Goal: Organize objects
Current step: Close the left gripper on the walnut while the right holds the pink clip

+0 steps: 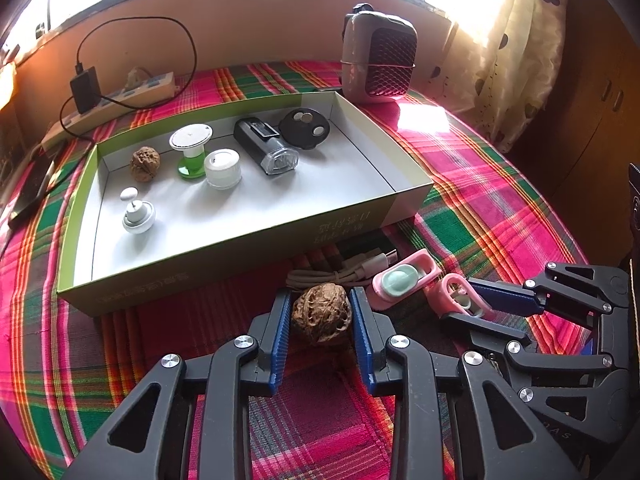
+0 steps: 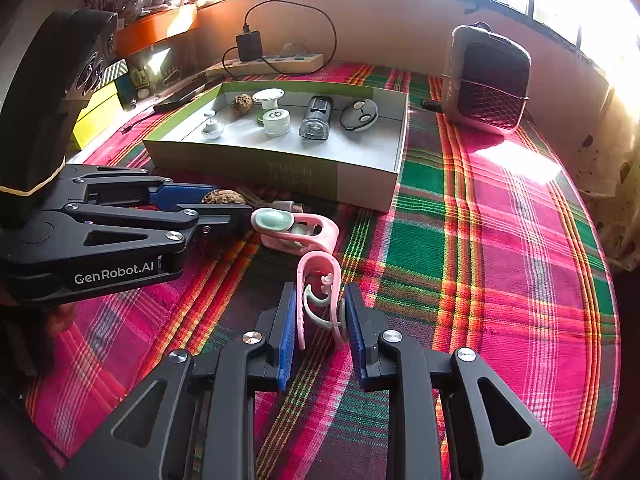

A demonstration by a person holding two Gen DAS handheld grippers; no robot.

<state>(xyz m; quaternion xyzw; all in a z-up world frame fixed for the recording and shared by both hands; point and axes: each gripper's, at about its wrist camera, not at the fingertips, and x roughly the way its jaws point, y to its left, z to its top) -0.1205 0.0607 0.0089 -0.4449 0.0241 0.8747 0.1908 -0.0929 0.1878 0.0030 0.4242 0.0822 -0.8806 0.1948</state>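
Note:
A brown walnut (image 1: 322,314) lies on the plaid cloth between the blue pads of my left gripper (image 1: 320,312), whose jaws stand against its sides. My right gripper (image 2: 320,314) has its jaws around an upright pink clip (image 2: 320,280); it also shows in the left wrist view (image 1: 460,296). A second pink clip with a mint button (image 1: 402,282) lies beside it, also seen in the right wrist view (image 2: 288,228). The green-rimmed box (image 1: 240,248) behind holds another walnut (image 1: 145,164), a green-based stamp (image 1: 192,148), a white jar (image 1: 222,168), a black light (image 1: 266,146), a black disc (image 1: 305,128) and a white knob (image 1: 138,216).
A coiled white USB cable (image 1: 344,270) lies against the box front. A grey fan heater (image 1: 380,62) stands at the back right. A power strip with a black charger (image 1: 116,96) lies at the back left. A dark phone (image 1: 30,196) lies at the left edge.

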